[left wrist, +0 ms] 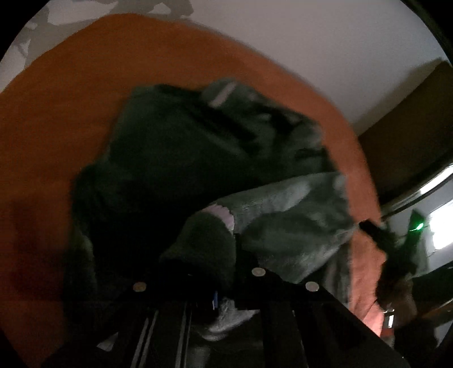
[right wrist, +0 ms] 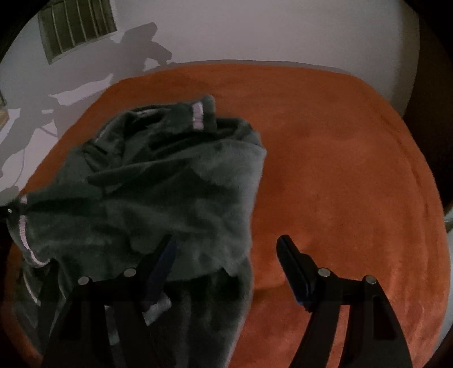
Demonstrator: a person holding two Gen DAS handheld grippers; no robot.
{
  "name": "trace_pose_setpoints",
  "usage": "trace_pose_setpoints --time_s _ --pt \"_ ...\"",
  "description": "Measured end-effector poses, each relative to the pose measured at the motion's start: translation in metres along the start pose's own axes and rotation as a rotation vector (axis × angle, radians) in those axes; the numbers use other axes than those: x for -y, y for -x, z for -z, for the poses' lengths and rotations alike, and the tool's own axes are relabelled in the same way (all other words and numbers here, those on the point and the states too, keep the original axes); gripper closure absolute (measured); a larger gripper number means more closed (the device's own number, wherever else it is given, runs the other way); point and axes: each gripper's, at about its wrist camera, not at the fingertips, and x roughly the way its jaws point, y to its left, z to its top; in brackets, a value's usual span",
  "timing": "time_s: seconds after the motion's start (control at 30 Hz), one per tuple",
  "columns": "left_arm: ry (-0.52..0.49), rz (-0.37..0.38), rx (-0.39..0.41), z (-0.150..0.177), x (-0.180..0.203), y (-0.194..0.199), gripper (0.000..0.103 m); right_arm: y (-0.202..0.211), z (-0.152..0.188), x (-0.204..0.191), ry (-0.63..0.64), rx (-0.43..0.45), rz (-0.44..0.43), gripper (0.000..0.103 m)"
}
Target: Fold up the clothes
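A dark green fleece garment (left wrist: pixel 198 147) with pale pink striped trim lies crumpled on an orange blanket (left wrist: pixel 56 127). In the left wrist view, cloth bunches over my left gripper (left wrist: pixel 229 254) and hides its fingertips. Its jaws stand close together on a fold of the garment near a pink-edged cuff (left wrist: pixel 223 218). In the right wrist view the garment (right wrist: pixel 158 184) covers the left half of the blanket (right wrist: pixel 339 169). My right gripper (right wrist: pixel 226 252) is open just above it. Its left finger (right wrist: pixel 164 260) is over the cloth and its right finger (right wrist: pixel 291 263) is over bare blanket.
A white wall (right wrist: pixel 254 28) with a barred vent (right wrist: pixel 76 25) rises behind the bed. At the right edge of the left wrist view sit a dark blurred shape with a green light (left wrist: pixel 416 226), brown furniture (left wrist: pixel 410 119) and a bright window (left wrist: pixel 441 226).
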Motion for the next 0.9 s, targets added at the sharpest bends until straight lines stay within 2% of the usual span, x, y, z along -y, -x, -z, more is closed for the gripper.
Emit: trace_pose_setpoints --time_s 0.03,0.1,0.13,0.2,0.27,0.33,0.4,0.47,0.53,0.57,0.6,0.63,0.67,0.7,0.73,0.77,0.8,0.9 --pt "0.001 -0.013 -0.015 0.001 -0.006 -0.006 0.094 -0.011 -0.001 0.001 -0.005 -0.025 0.009 0.03" --pt "0.04 -0.011 -0.041 0.003 -0.018 -0.023 0.082 -0.034 0.0 0.004 0.005 -0.094 0.081 0.031" --pt "0.081 0.019 -0.053 0.005 -0.023 -0.026 0.078 -0.044 0.003 0.007 0.011 -0.13 0.124 0.031" --pt "0.162 0.078 -0.077 0.008 -0.034 -0.031 0.06 -0.052 0.01 0.016 0.001 -0.167 0.172 0.031" --pt "0.185 0.134 -0.083 0.013 -0.032 -0.02 0.051 -0.04 0.013 0.025 -0.041 -0.145 0.175 0.031" --pt "0.142 0.144 -0.069 0.018 -0.022 -0.005 0.047 -0.025 0.015 0.032 -0.07 -0.108 0.166 0.031" --pt "0.101 0.174 -0.053 0.023 -0.011 0.009 0.041 -0.001 0.016 0.031 -0.061 -0.029 0.117 0.031" --pt "0.045 0.19 -0.062 0.027 0.002 0.013 0.034 0.022 0.018 0.02 0.043 0.051 0.049 0.031" --pt "-0.006 0.196 -0.08 0.027 0.014 0.01 0.031 0.025 0.02 0.005 0.199 0.057 0.049 0.031" --pt "-0.021 0.172 -0.091 0.025 0.02 0.001 0.031 0.018 0.019 -0.001 0.272 0.027 0.058 0.031" --pt "-0.036 0.147 -0.103 0.024 0.025 -0.008 0.032 0.007 0.018 -0.007 0.339 -0.018 0.066 0.031" --pt "-0.038 0.114 -0.118 0.024 0.026 -0.015 0.04 -0.005 0.016 -0.01 0.386 -0.065 0.078 0.036" --pt "-0.022 0.125 -0.141 0.026 0.027 -0.023 0.091 -0.019 0.013 -0.011 0.421 -0.112 0.091 0.051" --pt "-0.004 0.135 -0.163 0.027 0.029 -0.031 0.096 -0.027 0.011 -0.011 0.441 -0.146 0.096 0.065" --pt "0.027 0.143 -0.16 0.029 0.027 -0.028 0.096 -0.032 0.009 -0.01 0.453 -0.173 0.094 0.087" --pt "0.02 0.156 -0.117 0.032 0.028 -0.012 0.096 -0.037 0.007 -0.009 0.465 -0.199 0.093 0.088" --pt "0.013 0.168 -0.073 0.034 0.028 0.004 0.096 -0.031 0.005 -0.004 0.445 -0.19 0.074 0.09" --pt "-0.033 0.213 0.041 0.046 0.031 0.053 0.096 0.006 -0.001 0.022 0.301 -0.098 -0.049 0.09"
